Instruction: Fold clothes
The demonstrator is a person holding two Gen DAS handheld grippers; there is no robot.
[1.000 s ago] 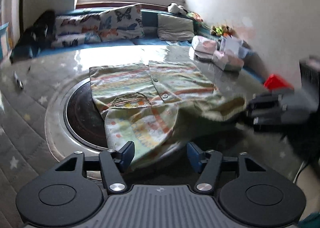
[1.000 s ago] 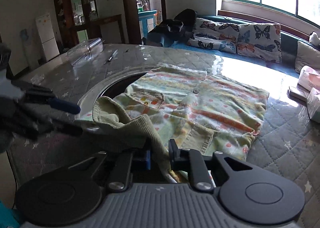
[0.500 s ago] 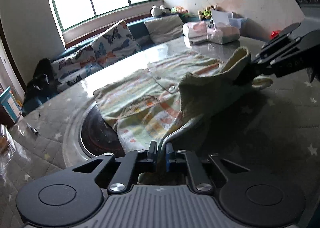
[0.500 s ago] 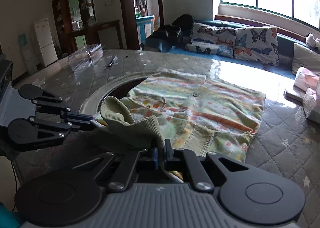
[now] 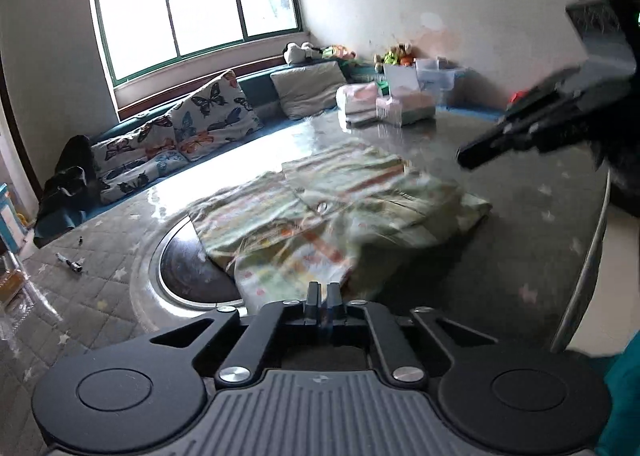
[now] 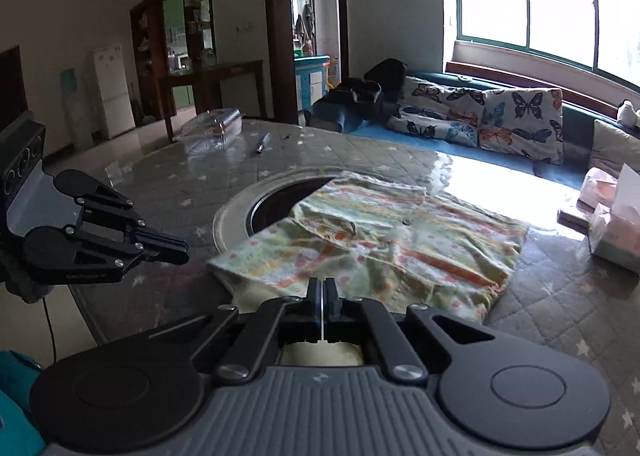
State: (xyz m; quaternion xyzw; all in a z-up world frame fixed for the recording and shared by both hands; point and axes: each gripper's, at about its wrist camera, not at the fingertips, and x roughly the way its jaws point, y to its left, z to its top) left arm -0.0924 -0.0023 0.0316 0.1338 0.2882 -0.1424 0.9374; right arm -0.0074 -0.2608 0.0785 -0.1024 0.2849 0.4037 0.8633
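- Left gripper (image 5: 322, 294): black fingers pressed together, nothing caught between them, pointing down toward the table.
- Right gripper (image 6: 322, 288): fingers closed flat against each other with only a hairline gap. Empty too: in the left wrist view, raised off to the right of the left gripper, blurred, with no cloth hanging from its tip.
- Pale green buttoned shirt with orange stripes and dots (image 5: 320, 215): lying just ahead of and below both pairs of fingertips, touched by neither. Near edge rumpled and doubled over onto the body.
- Strip of cream fabric visible through the linkage behind the right fingers, lying below it.
- Grey quilted star-patterned table cover (image 6: 168, 183): spread under the shirt.
- Dark round recess with a metal ring (image 5: 184, 272): ahead and left of the left gripper, partly covered by the shirt's left side.
- Pink tissue packs (image 5: 404, 105): well beyond the shirt, ahead and right of the left gripper.
- Clear plastic box (image 6: 212, 129) and pen (image 6: 261, 143): far ahead and left of the right gripper.
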